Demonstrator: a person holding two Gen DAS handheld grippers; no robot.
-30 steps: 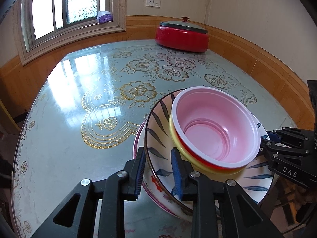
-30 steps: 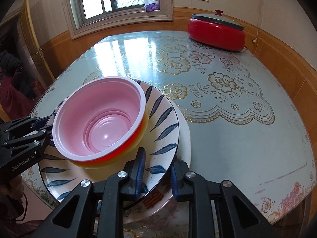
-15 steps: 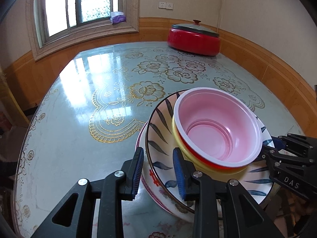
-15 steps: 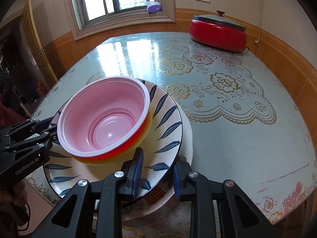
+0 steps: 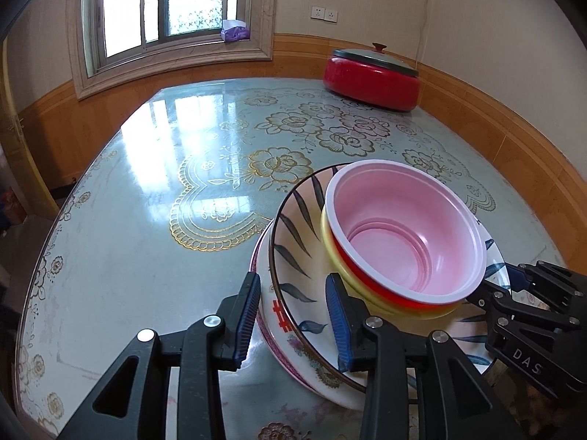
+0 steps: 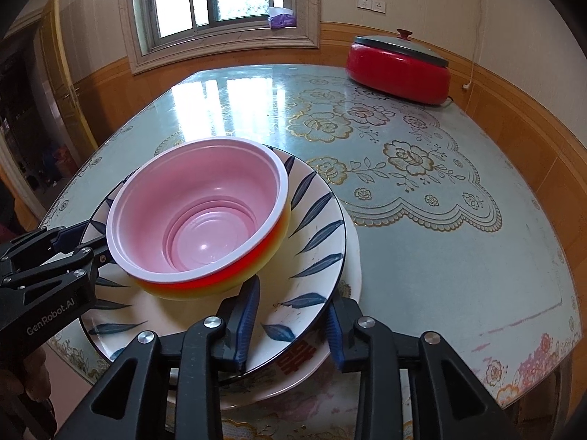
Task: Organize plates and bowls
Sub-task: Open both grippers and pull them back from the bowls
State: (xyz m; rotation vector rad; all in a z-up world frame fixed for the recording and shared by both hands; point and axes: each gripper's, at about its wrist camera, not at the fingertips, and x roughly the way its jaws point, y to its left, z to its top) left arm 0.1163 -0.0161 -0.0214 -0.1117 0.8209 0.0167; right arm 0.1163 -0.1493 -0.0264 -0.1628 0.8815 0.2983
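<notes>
A pink bowl [image 5: 403, 234] nests in a red and a yellow bowl on a blue-leaf plate [image 5: 293, 256], which lies on a white plate with red characters [image 5: 279, 322]. The stack also shows in the right wrist view: pink bowl [image 6: 205, 216], leaf plate [image 6: 315, 234], white plate [image 6: 301, 359]. My left gripper [image 5: 293, 319] straddles the near rims of both plates, jaws wider than the rims. My right gripper [image 6: 290, 326] straddles the opposite rims the same way. Each gripper shows in the other's view, the right one [image 5: 513, 286] and the left one [image 6: 69, 242].
The stack sits near the front edge of a glass-topped floral table [image 5: 154, 220]. A red lidded electric pot [image 5: 370, 77] stands at the far right corner by the wall, also in the right wrist view [image 6: 400, 66]. A window with a purple tissue pack [image 5: 234, 33] is behind.
Both sets of jaws have widened around the plate rims. Both cameras have drawn back slightly and show more of the room. The stack has not visibly shifted.
</notes>
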